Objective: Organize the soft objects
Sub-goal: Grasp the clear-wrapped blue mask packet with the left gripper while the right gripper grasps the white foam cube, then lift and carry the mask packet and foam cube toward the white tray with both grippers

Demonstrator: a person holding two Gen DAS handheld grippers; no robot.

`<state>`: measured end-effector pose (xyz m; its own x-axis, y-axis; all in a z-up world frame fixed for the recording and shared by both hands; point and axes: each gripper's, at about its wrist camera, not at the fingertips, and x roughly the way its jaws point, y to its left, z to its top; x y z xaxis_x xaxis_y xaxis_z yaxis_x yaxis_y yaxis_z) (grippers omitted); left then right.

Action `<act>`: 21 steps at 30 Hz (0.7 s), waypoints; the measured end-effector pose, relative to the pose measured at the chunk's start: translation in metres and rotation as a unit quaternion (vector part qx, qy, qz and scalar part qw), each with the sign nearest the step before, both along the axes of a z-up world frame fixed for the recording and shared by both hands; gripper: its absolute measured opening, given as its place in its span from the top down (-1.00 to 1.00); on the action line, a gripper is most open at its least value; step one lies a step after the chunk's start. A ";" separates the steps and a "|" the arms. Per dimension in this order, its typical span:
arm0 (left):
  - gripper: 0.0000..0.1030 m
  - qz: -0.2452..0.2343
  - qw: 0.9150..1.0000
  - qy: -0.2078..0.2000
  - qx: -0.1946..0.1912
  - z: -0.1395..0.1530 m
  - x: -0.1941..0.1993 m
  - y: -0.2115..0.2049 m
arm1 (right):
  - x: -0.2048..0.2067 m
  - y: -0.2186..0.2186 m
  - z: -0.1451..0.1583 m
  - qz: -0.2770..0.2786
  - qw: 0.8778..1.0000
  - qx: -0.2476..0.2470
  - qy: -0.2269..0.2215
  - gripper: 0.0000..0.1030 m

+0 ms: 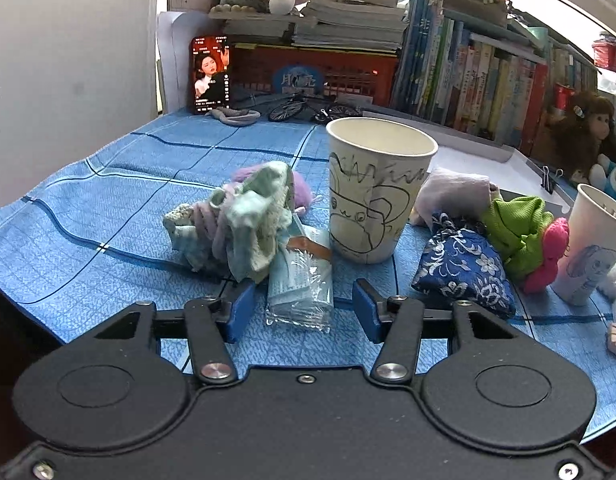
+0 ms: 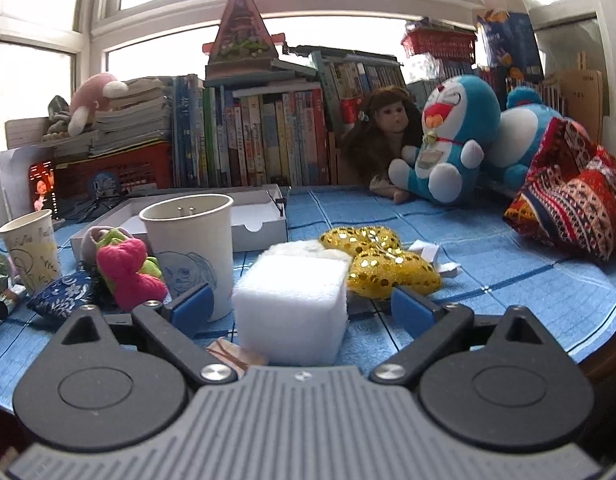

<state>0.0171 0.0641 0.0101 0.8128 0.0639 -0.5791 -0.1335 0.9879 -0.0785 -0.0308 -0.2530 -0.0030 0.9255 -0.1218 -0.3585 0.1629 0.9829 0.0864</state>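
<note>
Item: your left gripper (image 1: 301, 308). Its blue pads (image 1: 241, 312) stand apart with a clear-wrapped pack of blue face masks (image 1: 301, 288) lying between them on the blue checked cloth (image 1: 107, 200); neither pad presses on the pack, so the fingers are parted and hold nothing.

Item: a bundle of pale green and lilac knitted pieces (image 1: 243, 216), heaped just left of the mask pack and touching its upper end.

Item: a paper cup with a pen drawing (image 1: 378, 188), upright, just beyond the mask pack on the right side.

Item: to that cup's right, a blue floral pouch (image 1: 464, 268), a lime-green fabric piece (image 1: 516, 232) and a pink soft toy (image 1: 548, 256), crowded together, with a second drawn paper cup (image 1: 592, 244) at the far right.

Item: your right gripper (image 2: 299, 308). Its jaws are spread wide and a white foam block (image 2: 291, 304) sits on the cloth between them, with a gap on each side; nothing is gripped.

Item: gold sequined cushions (image 2: 380, 260), just behind and right of the foam block.

Item: the second cup (image 2: 191, 248), upright just left of the block, with the pink toy (image 2: 127, 272) beside it.

Item: at the back of the table, a row of books (image 2: 259, 140), a doll (image 2: 388, 128), a blue plush cat (image 2: 448, 148) and a white shallow tray (image 2: 259, 216).
</note>
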 end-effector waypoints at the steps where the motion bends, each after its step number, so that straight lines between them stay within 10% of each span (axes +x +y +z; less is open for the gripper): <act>1: 0.01 -0.001 1.000 0.001 -0.004 -0.001 0.002 0.001 | 0.002 0.000 -0.001 0.001 1.000 0.002 0.003 -0.88; 21: 0.37 -0.014 1.000 0.000 0.019 -0.004 0.002 -0.009 | 0.010 0.008 0.002 0.009 1.000 -0.003 -0.004 -0.30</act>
